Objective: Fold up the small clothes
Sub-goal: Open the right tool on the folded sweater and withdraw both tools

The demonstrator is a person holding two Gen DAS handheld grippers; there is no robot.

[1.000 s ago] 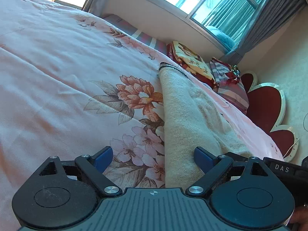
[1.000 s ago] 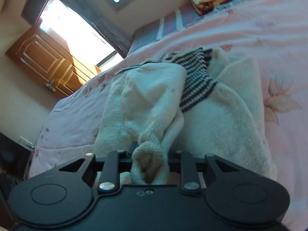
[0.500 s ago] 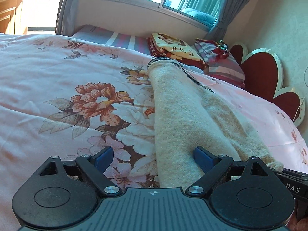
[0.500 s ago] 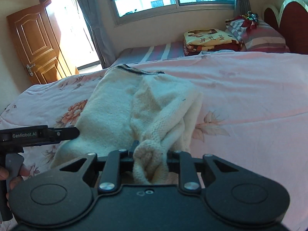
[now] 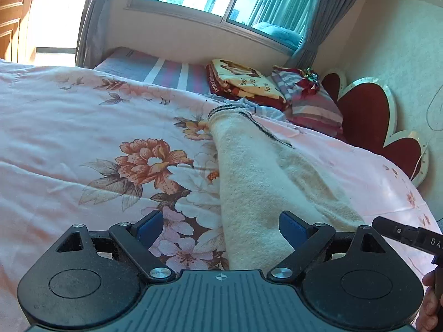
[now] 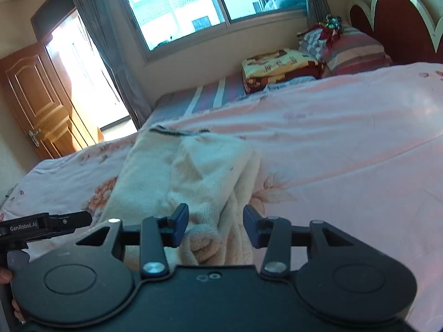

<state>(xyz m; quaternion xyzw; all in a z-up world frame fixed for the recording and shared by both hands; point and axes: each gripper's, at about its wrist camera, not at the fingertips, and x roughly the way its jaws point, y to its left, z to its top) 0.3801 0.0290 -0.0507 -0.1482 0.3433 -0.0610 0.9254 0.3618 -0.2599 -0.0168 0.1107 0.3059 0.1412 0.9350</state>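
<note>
Letting go of the folded-over part cleanly is the step in hand: the right hand-held gripper (image 6: 216, 228) is opening its jaws, and the cream knit cuff of the sweater (image 6: 193, 177) sits loose between the blue pads, no longer pinched by them. The sweater lies as a long, narrow cream bundle on the pink floral quilt (image 5: 69, 138), running from the near edge of the bed toward the pillow end, its dark-striped hem at the far end and a sleeve doubled over its right half. The left hand-held gripper (image 5: 221, 225) hangs spread wide over the near end of the bundle, one pad above the quilt and one above the sweater's left edge, gripping nothing. To do this well, I judge that the right jaws should part fully before the gripper draws back, so the fuzzy knit does not snag on a pad and drag the sleeve off the body. The retreat is best made toward the near edge of the bed and slightly up. The cuff looks bunched, so a light press to flatten it would help before the next fold. The left gripper is well placed to catch the near hem for folding the bundle toward the striped end.
</note>
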